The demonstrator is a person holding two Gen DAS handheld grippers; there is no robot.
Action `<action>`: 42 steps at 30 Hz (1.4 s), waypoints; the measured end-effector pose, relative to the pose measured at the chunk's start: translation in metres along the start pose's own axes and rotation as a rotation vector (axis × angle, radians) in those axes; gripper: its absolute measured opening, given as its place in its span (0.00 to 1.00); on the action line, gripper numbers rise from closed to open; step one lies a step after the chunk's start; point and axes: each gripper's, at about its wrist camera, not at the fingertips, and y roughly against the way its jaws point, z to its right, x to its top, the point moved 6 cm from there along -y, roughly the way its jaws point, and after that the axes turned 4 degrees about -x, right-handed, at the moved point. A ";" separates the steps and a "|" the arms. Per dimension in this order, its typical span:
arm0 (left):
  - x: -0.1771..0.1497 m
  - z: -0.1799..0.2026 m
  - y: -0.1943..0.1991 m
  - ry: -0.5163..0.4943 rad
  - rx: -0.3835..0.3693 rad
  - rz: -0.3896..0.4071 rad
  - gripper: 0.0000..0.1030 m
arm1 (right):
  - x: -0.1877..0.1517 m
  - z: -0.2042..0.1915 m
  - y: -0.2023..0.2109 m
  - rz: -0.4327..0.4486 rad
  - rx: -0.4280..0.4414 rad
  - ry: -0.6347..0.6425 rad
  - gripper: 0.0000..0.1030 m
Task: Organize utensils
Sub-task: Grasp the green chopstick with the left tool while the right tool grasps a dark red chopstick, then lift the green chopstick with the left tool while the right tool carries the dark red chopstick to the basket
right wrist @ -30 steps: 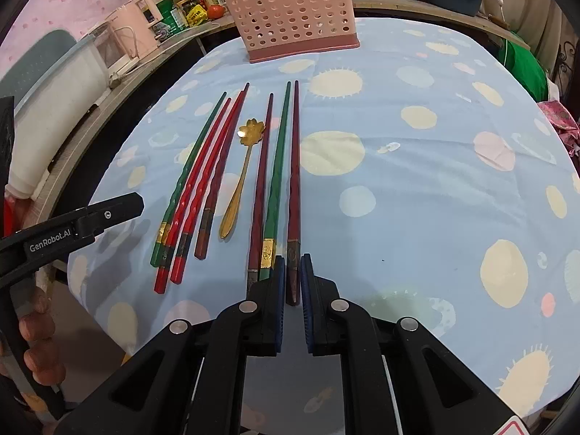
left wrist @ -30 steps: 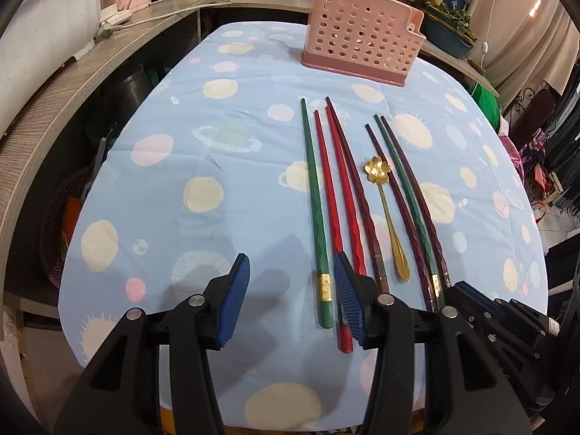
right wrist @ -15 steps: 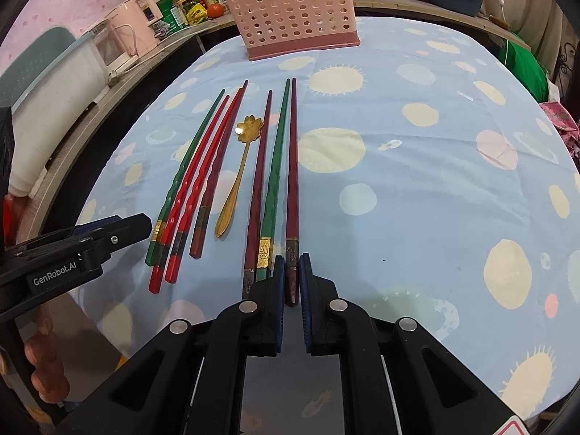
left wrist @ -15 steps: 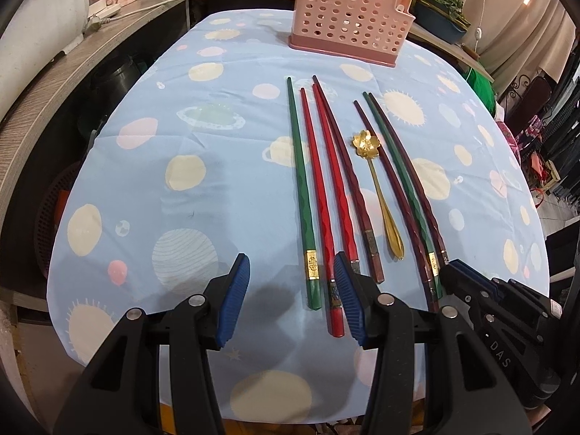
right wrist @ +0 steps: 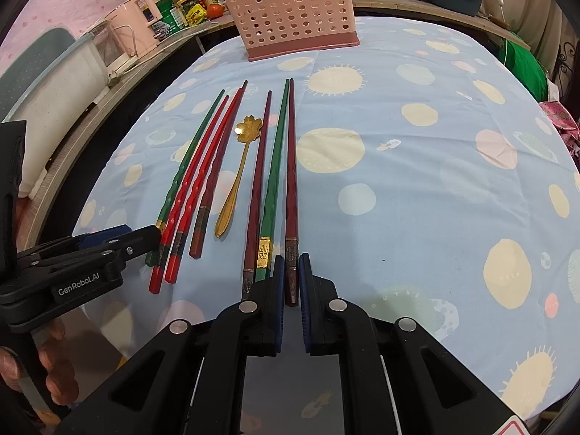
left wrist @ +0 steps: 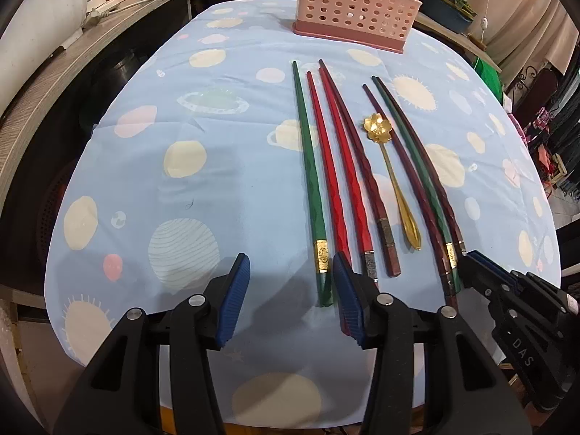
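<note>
Several chopsticks lie side by side on the blue tablecloth: a green one at the left, two red ones, dark red ones and another green one. A gold flower-shaped spoon lies among them. A pink perforated holder stands at the far edge. My left gripper is open, its right finger over the butt ends of the green and red chopsticks. My right gripper is nearly closed around the butt of the rightmost dark red chopstick, which still lies on the cloth.
A wooden counter curves along the left with a pink kettle, bottles and a tomato. Pots and a planter stand behind the holder. The table's near edge lies just under both grippers. The cloth to the right carries nothing.
Both grippers have moved forward toward the chopstick ends. The left gripper's right finger now overlaps the left group; the right gripper's fingers now straddle the dark red chopstick's butt.
</note>
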 end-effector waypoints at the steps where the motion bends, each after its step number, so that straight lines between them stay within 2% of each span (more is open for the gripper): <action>1: 0.000 0.000 0.000 -0.004 0.003 0.003 0.43 | 0.000 0.000 0.000 0.000 0.000 0.000 0.09; 5: -0.001 0.001 -0.001 -0.023 0.021 0.009 0.43 | 0.000 0.000 0.000 0.000 0.000 -0.001 0.09; 11: 0.000 0.003 -0.001 -0.045 0.033 0.018 0.29 | 0.000 0.000 0.000 0.002 -0.004 0.003 0.09; 16: -0.001 0.004 -0.001 -0.048 0.020 0.020 0.15 | 0.001 0.000 0.000 0.004 -0.005 0.004 0.09; 21: -0.002 0.009 -0.001 -0.052 -0.008 0.016 0.07 | 0.003 0.000 -0.001 0.007 -0.007 0.011 0.09; 27: -0.002 0.009 0.000 -0.032 -0.041 0.008 0.07 | 0.003 0.001 -0.001 0.008 -0.003 0.010 0.08; 33: -0.003 0.009 0.000 -0.032 -0.039 0.006 0.07 | 0.004 0.002 0.000 0.006 0.020 -0.016 0.10; 42: -0.003 0.009 0.000 -0.033 -0.037 0.008 0.07 | 0.003 -0.002 -0.002 0.012 0.006 0.005 0.10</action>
